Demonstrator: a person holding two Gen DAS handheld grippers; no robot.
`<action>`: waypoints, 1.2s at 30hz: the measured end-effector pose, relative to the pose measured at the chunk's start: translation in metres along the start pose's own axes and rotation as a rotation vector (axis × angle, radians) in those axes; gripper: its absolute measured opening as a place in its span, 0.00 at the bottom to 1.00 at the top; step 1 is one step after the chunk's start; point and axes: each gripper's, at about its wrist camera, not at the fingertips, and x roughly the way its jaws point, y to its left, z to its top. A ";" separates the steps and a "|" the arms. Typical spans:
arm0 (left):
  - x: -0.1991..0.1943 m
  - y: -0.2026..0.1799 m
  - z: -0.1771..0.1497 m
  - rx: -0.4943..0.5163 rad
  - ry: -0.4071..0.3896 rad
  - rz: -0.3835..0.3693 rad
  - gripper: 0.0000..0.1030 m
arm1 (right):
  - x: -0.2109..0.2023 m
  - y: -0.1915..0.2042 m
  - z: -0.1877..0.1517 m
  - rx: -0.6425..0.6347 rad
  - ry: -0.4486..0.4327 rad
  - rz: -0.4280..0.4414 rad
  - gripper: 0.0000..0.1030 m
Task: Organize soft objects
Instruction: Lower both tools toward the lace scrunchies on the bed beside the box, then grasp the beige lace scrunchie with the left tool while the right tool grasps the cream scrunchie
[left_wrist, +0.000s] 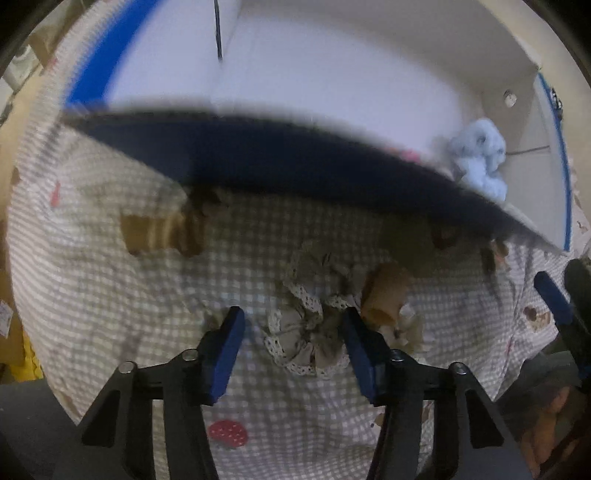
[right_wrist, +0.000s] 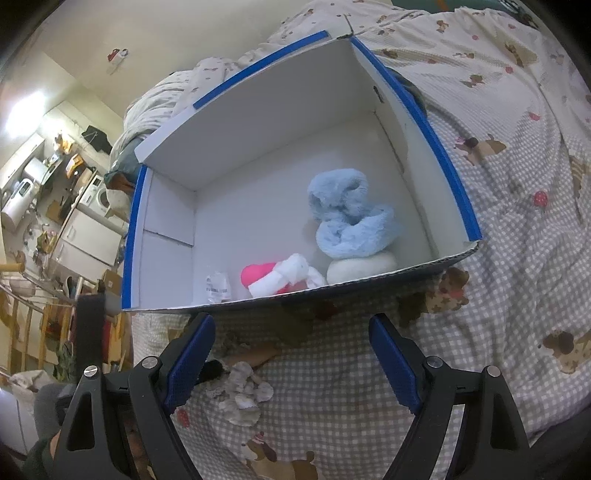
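A beige lace-trimmed scrunchie (left_wrist: 306, 332) lies on the checked bedspread, just in front of my open left gripper (left_wrist: 293, 328), its jaws on either side of it, not touching. It also shows in the right wrist view (right_wrist: 243, 391), low left by my open, empty right gripper (right_wrist: 291, 332). A white box with blue edges (right_wrist: 458, 195) stands on the bed ahead. Inside lie a fluffy light-blue item (right_wrist: 351, 218), a white round pad (right_wrist: 362, 267), a pink and white item (right_wrist: 280, 278) and a small crumpled clear wrapper (right_wrist: 218, 288). The blue item shows in the left view (left_wrist: 480, 158).
The checked bedspread (right_wrist: 517, 258) with dog and strawberry prints covers the bed, rumpled behind the box. The box's dark front wall (left_wrist: 280, 162) rises close ahead of the left gripper. A cluttered room with white appliances (right_wrist: 85, 221) lies off the bed's left side.
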 end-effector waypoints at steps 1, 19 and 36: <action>0.005 -0.001 0.000 -0.006 0.024 -0.020 0.40 | 0.000 -0.001 0.000 0.006 0.003 0.003 0.88; -0.069 0.043 -0.011 -0.090 -0.181 -0.006 0.09 | 0.022 0.012 -0.006 -0.035 0.100 0.012 0.88; -0.084 0.042 -0.018 -0.090 -0.275 0.091 0.09 | 0.100 0.093 -0.061 -0.505 0.348 -0.089 0.53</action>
